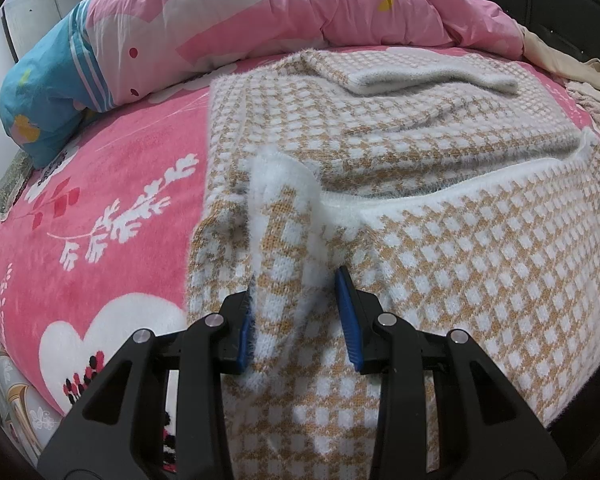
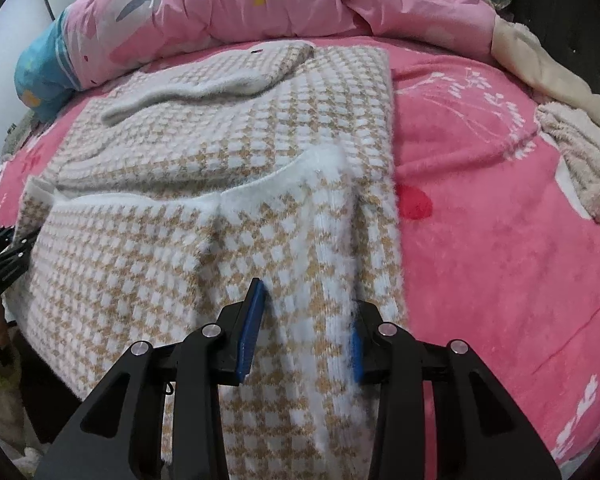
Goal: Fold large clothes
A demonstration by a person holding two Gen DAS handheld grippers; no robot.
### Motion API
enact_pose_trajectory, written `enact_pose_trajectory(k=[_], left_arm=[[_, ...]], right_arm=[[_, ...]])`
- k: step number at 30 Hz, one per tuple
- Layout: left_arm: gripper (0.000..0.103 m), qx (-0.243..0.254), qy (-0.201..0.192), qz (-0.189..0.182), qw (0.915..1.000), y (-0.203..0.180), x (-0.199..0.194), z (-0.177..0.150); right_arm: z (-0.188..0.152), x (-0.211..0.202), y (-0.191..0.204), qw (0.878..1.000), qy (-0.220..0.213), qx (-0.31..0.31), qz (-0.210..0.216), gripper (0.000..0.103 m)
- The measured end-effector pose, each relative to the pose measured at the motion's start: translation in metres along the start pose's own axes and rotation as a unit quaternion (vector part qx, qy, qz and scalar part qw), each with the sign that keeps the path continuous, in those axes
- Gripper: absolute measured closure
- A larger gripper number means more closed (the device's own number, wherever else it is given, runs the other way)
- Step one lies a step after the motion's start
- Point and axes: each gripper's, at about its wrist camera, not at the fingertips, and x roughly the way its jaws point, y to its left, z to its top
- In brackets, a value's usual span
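Both claws are on the checked sweater [image 1: 440,264] now, which lies spread on the pink bed blanket [image 1: 112,208] with its near half folded up over the far half; the left claw [image 1: 296,320] pinches a bunched fold at the sweater's near left corner, fuzzy white hem standing up between the blue pads; the right claw [image 2: 308,328] grips the near right corner likewise; a pink quilt [image 2: 300,4] is heaped behind.
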Motion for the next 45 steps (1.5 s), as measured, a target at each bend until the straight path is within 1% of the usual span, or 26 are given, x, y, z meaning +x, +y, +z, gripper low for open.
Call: enact_pose_trajectory(k=[8,45], left_arm=[[0.069,0.000,0.000,0.000,1.0000,-0.0003,-0.0001,-0.0003],[0.069,-0.001,0.000,-0.003,1.0000,0.0019,-0.0003,0.0000]], right_arm=[[0.0040,0.0012,-0.0017,1.000,0.002,0.013,0.005,0.067],[0.0020,0.0007,-0.0002,1.000,0.010,0.015,0.001,0.067]])
